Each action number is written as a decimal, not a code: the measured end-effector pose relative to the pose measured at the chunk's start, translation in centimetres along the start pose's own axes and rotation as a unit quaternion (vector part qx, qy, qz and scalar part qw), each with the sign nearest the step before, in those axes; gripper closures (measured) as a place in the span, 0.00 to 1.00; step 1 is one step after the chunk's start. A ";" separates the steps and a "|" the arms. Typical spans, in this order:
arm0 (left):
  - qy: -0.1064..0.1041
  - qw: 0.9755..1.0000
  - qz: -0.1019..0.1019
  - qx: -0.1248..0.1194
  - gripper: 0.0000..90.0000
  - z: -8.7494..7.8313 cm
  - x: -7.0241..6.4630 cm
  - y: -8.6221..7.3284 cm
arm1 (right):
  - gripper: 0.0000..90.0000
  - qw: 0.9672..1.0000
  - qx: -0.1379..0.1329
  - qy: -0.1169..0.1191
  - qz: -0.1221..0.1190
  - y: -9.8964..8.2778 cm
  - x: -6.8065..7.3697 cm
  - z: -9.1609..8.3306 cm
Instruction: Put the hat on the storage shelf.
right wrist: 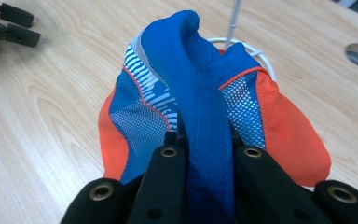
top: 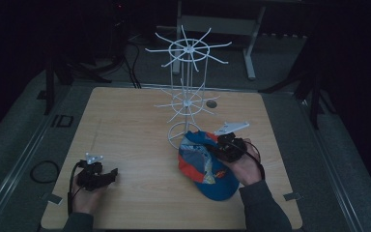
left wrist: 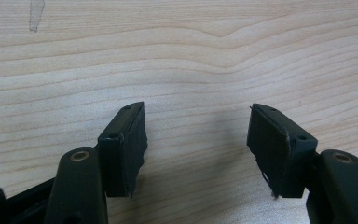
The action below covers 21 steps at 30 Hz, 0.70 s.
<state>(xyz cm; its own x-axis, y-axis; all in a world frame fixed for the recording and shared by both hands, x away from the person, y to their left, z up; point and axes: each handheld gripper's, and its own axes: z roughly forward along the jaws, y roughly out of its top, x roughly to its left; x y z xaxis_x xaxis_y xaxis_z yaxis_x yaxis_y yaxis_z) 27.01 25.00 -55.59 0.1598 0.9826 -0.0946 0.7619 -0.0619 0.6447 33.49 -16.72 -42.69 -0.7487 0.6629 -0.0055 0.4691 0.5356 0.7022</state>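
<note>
On the near right of the wooden tabletop (top: pixel 125 121), the right tool (top: pixel 221 146) is pinching a blue and orange cap (top: pixel 205 166). In the right gripper view, its two black jaws are closing tightly on a raised blue fold of the cap (right wrist: pixel 200 107), with mesh and orange panels spreading out to either side. The cap is lying on the tabletop just near of the round base of a white wire rack (top: pixel 187 92), which is standing upright toward the far middle, and the cap's far edge is touching or overlapping that base ring. The left tool (top: pixel 110 175) is resting at the near left, well apart from the cap, in the person's left hand (top: pixel 84 195). In the left gripper view, its jaws are standing wide apart over bare wood (left wrist: pixel 177 60), gripping nothing.
</note>
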 end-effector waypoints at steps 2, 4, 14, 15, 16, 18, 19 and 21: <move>0.000 1.000 0.001 0.001 0.42 0.0 0.0 0.0 | 0.95 1.000 -0.005 -0.005 0.003 -0.1 -0.5 -0.6; -0.001 1.000 0.000 0.001 0.42 0.0 0.0 0.0 | 0.95 1.000 -0.009 -0.010 0.002 -0.1 -1.0 -1.2; -0.001 1.000 0.000 0.000 0.42 0.0 0.0 0.0 | 0.95 0.999 -0.025 -0.018 0.017 -0.2 -2.4 -3.2; -0.001 1.000 0.000 0.000 0.42 0.0 0.0 0.0 | 0.95 0.999 -0.027 -0.021 0.016 -0.2 -2.6 -3.6; -0.001 1.000 -0.001 0.000 0.42 0.0 0.0 0.0 | 0.95 0.999 -0.028 -0.024 0.015 -0.2 -2.8 -3.8; -0.001 1.000 -0.001 0.000 0.42 0.0 0.0 0.0 | 0.95 0.999 -0.034 -0.030 0.021 -0.2 -3.2 -4.4; -0.001 1.000 -0.001 0.000 0.42 0.0 0.0 0.0 | 0.95 0.999 -0.034 -0.030 0.021 -0.2 -3.2 -4.4; -0.001 1.000 -0.001 -0.001 0.42 0.0 0.0 0.0 | 0.95 0.998 -0.032 -0.041 0.021 0.0 -3.7 -5.1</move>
<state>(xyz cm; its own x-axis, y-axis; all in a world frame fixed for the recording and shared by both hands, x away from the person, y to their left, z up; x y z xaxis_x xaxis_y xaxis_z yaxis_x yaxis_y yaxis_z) 27.02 24.99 -55.59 0.1600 0.9822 -0.0979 0.7615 -0.0597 0.6455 33.89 -21.82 -39.07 -0.6870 0.7260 -0.0322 0.4663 0.4744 0.7467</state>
